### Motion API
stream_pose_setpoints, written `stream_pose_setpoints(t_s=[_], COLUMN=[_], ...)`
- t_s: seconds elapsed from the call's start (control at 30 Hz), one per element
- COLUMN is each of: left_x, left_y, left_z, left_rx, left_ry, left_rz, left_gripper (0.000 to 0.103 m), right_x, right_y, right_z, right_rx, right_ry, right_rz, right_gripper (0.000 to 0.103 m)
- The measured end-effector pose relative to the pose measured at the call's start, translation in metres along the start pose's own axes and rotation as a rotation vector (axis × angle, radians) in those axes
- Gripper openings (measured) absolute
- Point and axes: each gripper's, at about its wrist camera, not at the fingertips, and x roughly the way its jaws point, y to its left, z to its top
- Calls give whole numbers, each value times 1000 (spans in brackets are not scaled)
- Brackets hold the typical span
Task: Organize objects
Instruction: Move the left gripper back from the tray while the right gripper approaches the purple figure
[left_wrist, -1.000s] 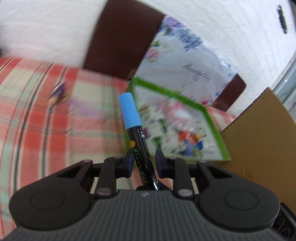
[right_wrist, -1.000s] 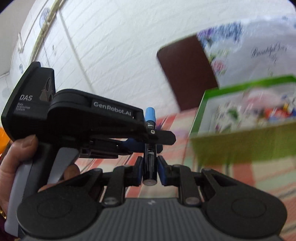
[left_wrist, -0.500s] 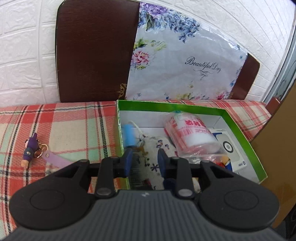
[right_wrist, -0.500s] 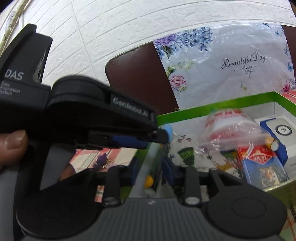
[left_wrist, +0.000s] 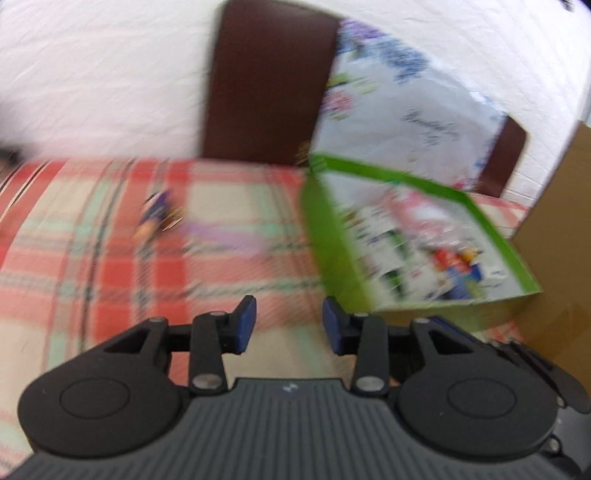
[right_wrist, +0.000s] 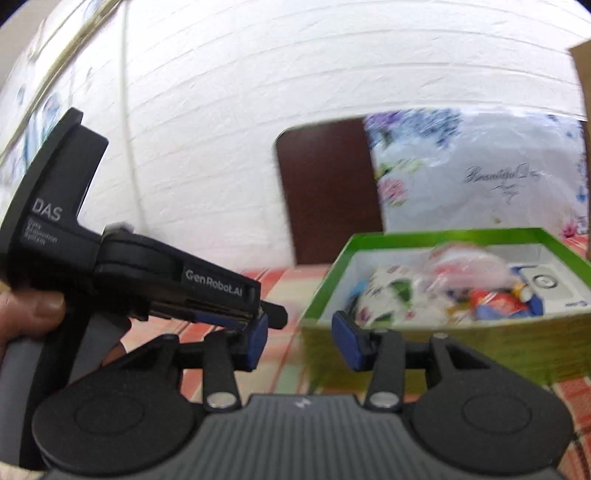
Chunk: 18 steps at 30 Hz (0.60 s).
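Left wrist view: left gripper (left_wrist: 288, 325) jaws just opening, nothing between, over plaid cloth (left_wrist: 229, 266). Right gripper (right_wrist: 299, 341) jaws likewise, empty, beside green box (right_wrist: 436, 236).

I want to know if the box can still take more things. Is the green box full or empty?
Neither. The open green box holds several items, among them a clear bag and a patterned cloth. Blur hides how much room remains.
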Motion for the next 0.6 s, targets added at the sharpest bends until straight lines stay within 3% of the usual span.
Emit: stream_pose_setpoints(t_s=[0.27,0.6], left_x=[-15,-37], left_y=[52,91], left_z=[-27,-40], left_rx=[-68,-53], left_ry=[43,8], left_rz=[159,280], left_gripper=[42,42], right_x=[13,20], right_y=[25,55], right_z=[-20,-27], right_rx=[-4,-57], right_ry=[156,207], right_rz=[32,38], right_gripper=[41,41])
